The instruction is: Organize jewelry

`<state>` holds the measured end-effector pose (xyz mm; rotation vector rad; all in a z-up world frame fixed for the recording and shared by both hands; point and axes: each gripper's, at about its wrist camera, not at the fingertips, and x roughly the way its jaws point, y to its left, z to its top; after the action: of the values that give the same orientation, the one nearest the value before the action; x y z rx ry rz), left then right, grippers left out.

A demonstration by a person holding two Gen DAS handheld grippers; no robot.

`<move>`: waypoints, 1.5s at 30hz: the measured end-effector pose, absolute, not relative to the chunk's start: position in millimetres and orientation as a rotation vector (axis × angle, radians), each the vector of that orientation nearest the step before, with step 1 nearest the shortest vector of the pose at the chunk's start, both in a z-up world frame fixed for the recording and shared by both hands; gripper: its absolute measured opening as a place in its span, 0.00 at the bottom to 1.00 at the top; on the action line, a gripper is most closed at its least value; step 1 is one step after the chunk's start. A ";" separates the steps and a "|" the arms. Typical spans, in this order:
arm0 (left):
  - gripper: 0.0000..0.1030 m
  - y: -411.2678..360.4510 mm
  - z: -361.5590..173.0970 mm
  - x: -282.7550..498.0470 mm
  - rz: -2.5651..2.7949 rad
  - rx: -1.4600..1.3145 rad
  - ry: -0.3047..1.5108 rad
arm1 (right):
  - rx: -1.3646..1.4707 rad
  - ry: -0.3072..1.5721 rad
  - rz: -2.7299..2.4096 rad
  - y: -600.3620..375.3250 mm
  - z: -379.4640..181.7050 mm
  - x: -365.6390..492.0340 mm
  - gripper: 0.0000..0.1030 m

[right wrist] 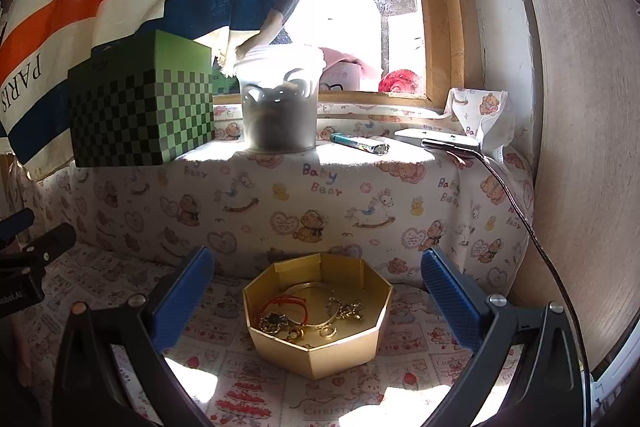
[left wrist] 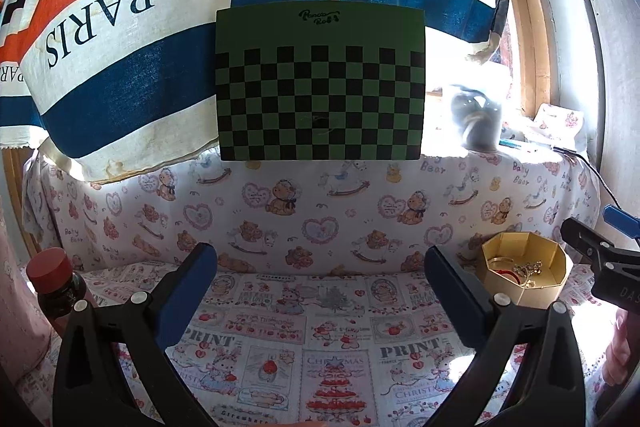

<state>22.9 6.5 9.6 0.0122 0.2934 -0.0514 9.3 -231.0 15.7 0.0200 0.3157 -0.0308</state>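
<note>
A gold octagonal box [right wrist: 320, 351] sits on the printed cloth between the spread fingers of my right gripper [right wrist: 318, 287], which is open and holds nothing. Inside lie a gold bangle [right wrist: 308, 287], a red cord bracelet [right wrist: 286, 303], a gold chain with charms [right wrist: 346, 307] and a small ring [right wrist: 328, 331]. In the left wrist view the same box [left wrist: 524, 291] stands at the right, beyond my open left gripper [left wrist: 320, 267], whose jaws are empty over the cloth. The right gripper's black frame [left wrist: 588, 247] shows at that view's right edge.
A green checkered box [left wrist: 320, 83] stands on the cloth-covered ledge under the striped PARIS curtain [left wrist: 120, 39]. A frosted plastic tub [right wrist: 278, 99], a pen [right wrist: 360, 143], a phone with cable [right wrist: 448, 143] lie on the ledge. A red-capped dark bottle [left wrist: 56, 287] stands at left.
</note>
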 end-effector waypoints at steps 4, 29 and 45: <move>1.00 6.5 9.6 23.2 -0.045 0.011 0.297 | 0.018 0.320 -0.031 -230.7 15.3 10.2 1.00; 1.00 5.3 10.7 19.7 -0.050 0.012 0.296 | 0.022 0.331 -0.031 -230.7 14.2 12.7 1.00; 1.00 4.1 9.5 21.3 -0.052 0.017 0.304 | 0.030 0.331 -0.039 -231.6 14.2 13.0 1.00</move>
<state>21.3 4.0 9.5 0.0166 0.3036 -0.0519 13.0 -231.7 14.2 0.0300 0.3315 -0.0386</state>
